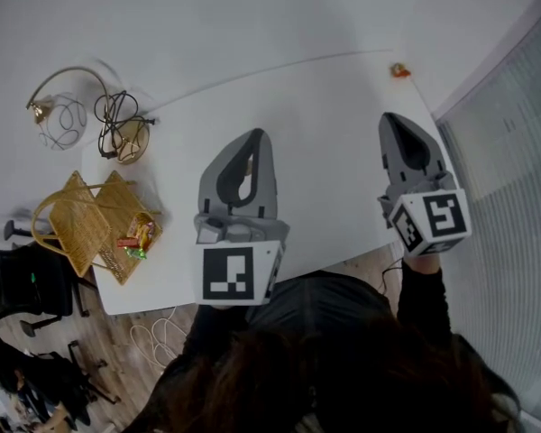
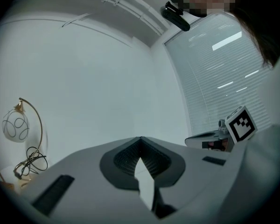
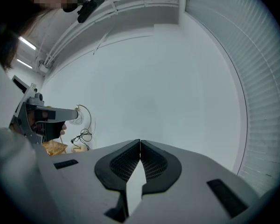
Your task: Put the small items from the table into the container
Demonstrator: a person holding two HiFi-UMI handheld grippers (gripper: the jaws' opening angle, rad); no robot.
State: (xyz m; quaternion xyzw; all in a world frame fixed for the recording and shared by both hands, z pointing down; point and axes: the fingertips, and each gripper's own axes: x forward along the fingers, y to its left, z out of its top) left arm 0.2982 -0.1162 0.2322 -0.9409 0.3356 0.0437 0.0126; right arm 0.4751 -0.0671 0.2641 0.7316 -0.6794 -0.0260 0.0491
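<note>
Left tongs [image 1: 258,135]: jaws closed, nothing between them, held level.
Right tongs [image 1: 389,118]: jaws closed, empty, level, well apart from the left.

Counted | grippers 2: left gripper [image 1: 260,135], right gripper [image 1: 389,118] | table [image 1: 325,133] 1 | basket [image 1: 77,215] 1, sat 9 o'clock | lamp [image 1: 61,121] 1, 10 o'clock | cable [image 1: 117,115] 1 | loose item [image 1: 399,70] 1, 1 o'clock

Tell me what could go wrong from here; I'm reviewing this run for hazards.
1. The orange item lies by the table edge at the far corner; the shut right hand-held gripper could knock it off.
2. The basket sits at the left edge, seemingly overhanging; a bump might tip it.
3. The lamp cable beside the basket could snag a hand-held gripper.
</note>
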